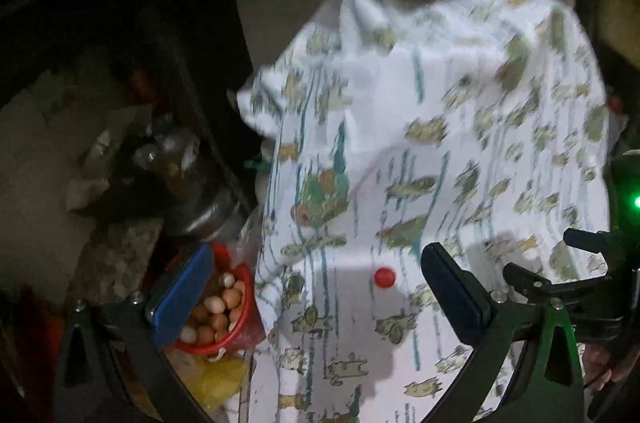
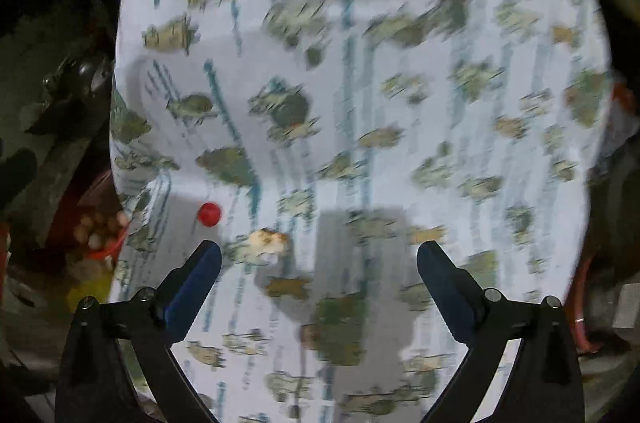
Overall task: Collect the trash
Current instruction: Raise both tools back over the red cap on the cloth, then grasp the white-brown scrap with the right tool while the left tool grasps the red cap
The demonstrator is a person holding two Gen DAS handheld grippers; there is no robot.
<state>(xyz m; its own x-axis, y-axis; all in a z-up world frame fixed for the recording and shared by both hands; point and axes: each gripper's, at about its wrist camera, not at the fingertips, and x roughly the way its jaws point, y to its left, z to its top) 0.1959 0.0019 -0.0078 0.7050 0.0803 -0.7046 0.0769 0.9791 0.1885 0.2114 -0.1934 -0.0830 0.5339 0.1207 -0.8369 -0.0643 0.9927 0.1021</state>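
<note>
A small red round cap [image 1: 385, 277] lies on a white cloth printed with green animals [image 1: 440, 151]; the same red cap [image 2: 209, 214] shows in the right wrist view, left of centre. Near it lies a pale crumpled scrap with a browned edge [image 2: 267, 241], just ahead of my right gripper [image 2: 318, 255] and between its fingertips. That gripper is open and holds nothing. My left gripper [image 1: 316, 279] is open too, with the cap between its blue-padded fingers [image 1: 452, 287] but farther ahead. Both views are blurred by motion.
At the cloth's left edge stands a red bowl of small brown and white eggs [image 1: 218, 311], with yellow plastic [image 1: 220, 379] below it. Dark clutter and a foil bundle [image 1: 168, 151] fill the left. The other gripper's black frame [image 1: 592, 283] shows at the right.
</note>
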